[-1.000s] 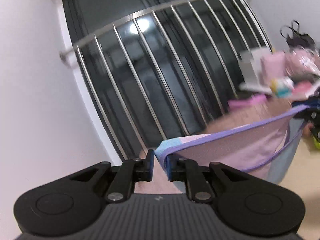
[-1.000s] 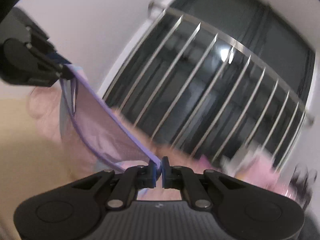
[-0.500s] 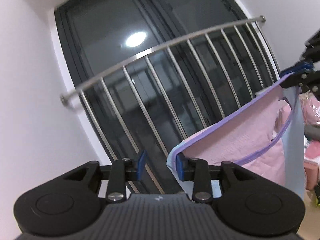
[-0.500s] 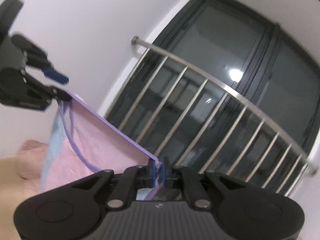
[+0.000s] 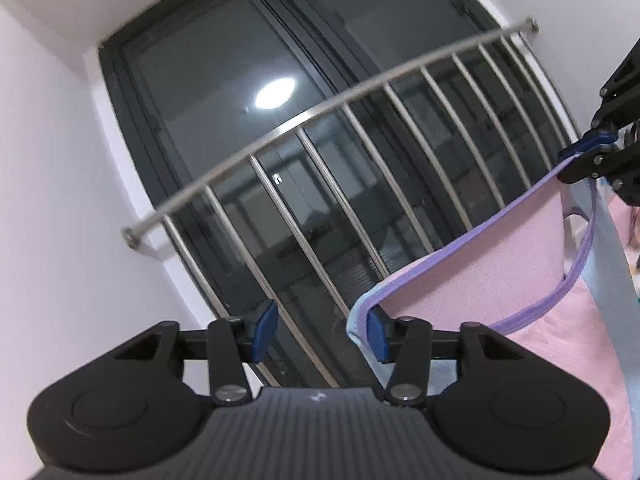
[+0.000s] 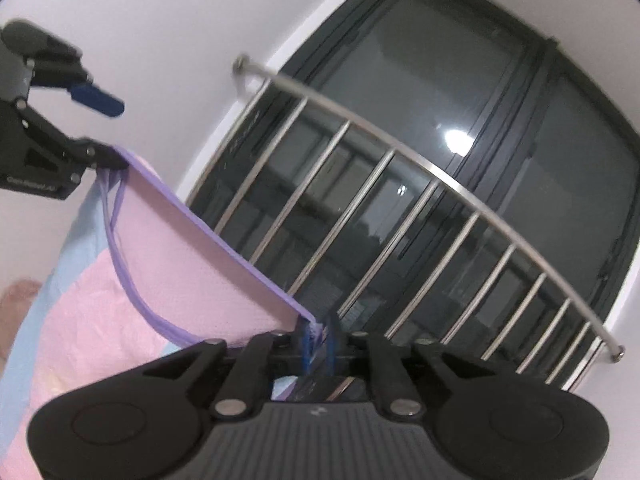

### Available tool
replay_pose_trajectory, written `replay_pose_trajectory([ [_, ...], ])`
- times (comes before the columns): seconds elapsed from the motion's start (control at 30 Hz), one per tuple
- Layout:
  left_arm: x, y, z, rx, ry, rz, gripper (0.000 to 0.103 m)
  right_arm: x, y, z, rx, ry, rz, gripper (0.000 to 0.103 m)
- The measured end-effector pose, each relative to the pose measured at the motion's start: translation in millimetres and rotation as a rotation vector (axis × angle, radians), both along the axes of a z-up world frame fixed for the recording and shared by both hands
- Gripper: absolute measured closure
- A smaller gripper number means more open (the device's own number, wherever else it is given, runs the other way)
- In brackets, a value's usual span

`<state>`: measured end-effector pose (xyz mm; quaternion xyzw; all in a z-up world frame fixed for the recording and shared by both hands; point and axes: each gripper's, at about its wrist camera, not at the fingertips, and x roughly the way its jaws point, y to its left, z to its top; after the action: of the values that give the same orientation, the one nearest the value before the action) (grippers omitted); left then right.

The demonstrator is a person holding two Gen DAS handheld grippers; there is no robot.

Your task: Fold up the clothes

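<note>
Left wrist view: the left gripper (image 5: 322, 330) has its jaws spread, having just been opening, and a corner of the pink garment (image 5: 492, 264) hangs draped over the inner face of the right-hand blue pad, with nothing pressing it from the other side. The garment's purple-trimmed top edge runs up and to the right to the right gripper (image 5: 582, 151), which shows at the frame's edge with its blue tips together on the far corner. Behind stand a steel railing (image 5: 332, 100) and a dark window (image 5: 248, 60) reflecting a ceiling light.

Right wrist view: the right gripper (image 6: 318, 338) has its jaws pressed together, pinching the near corner of the garment (image 6: 192, 256). The trimmed edge stretches up and to the left to the left gripper (image 6: 108, 132), whose upper blue pad stands clear of the cloth while the corner rests against the lower finger. Pink and pale blue fabric hangs slack below the edge; what lies under it is not shown.

The step in hand appears to be holding the garment up by its top edge, with the left corner being let go. The next move likely calls for the left gripper to re-take the cloth at a new point before that corner slides off, while the right keeps its pinch
</note>
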<state>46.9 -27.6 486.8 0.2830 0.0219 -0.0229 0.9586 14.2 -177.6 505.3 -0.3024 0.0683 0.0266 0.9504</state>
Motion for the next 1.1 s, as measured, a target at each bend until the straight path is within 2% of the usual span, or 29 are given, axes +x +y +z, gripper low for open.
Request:
replay_pose_trajectory([
  [0.1,65.4,-1.5,-26.5,-0.015,0.039,0.050,0.063,64.2,-0.3,-32.0,0.021,0.033,-0.021,0.099],
  [0.17,102.4,-0.8,-39.9,-0.032,0.025,0.065,0.064,107.3,0.8,-53.1,0.033,0.045,-0.041,0.099],
  [0.23,136.2,-1.6,-44.3,-0.046,0.004,0.083,0.066,145.4,2.0,-69.7,0.042,0.039,-0.062,0.099],
  [0.3,158.1,-2.3,-35.3,-0.064,-0.026,0.091,0.067,174.0,6.0,-77.3,0.043,-0.011,-0.094,0.100],
  [0.4,154.0,4.9,-4.2,-0.123,-0.159,0.056,0.066,181.3,7.6,-62.2,0.080,-0.166,-0.110,0.100],
  [0.5,130.9,18.1,18.3,-0.171,-0.274,0.004,0.063,158.8,6.3,-35.7,0.107,-0.326,-0.099,0.100],
  [0.57,110.4,28.0,17.2,-0.187,-0.311,-0.027,0.059,134.6,5.4,-27.5,0.105,-0.379,-0.073,0.100],
  [0.63,91.2,37.2,-5.6,-0.192,-0.291,-0.066,0.058,113.4,3.2,-37.2,0.093,-0.373,-0.048,0.099],
  [0.73,61.8,41.1,-77.8,-0.155,-0.190,-0.102,0.058,88.4,1.9,-83.7,0.022,-0.274,-0.035,0.099],
  [0.83,31.0,38.0,-182.6,-0.138,0.018,-0.106,0.058,65.1,-0.4,-163.3,-0.013,-0.079,-0.035,0.099],
  [0.93,6.3,27.2,-306.0,-0.136,0.302,-0.076,0.058,41.0,-5.0,-265.7,0.011,0.180,-0.047,0.099],
  [0.97,-5.5,23.9,-345.1,-0.146,0.396,-0.060,0.058,33.4,-7.2,-304.7,0.028,0.281,-0.056,0.099],
  [1.03,-40.5,23.5,-400.7,-0.199,0.533,-0.025,0.056,12.1,-10.0,-381.0,0.053,0.502,-0.072,0.097],
  [1.07,-61.1,28.6,-415.7,-0.247,0.575,-0.025,0.055,-9.0,-10.8,-411.3,0.082,0.574,-0.066,0.095],
  [1.1,-81.8,34.0,-429.1,-0.297,0.613,-0.022,0.050,-35.1,-12.8,-435.0,0.126,0.623,-0.063,0.092],
])
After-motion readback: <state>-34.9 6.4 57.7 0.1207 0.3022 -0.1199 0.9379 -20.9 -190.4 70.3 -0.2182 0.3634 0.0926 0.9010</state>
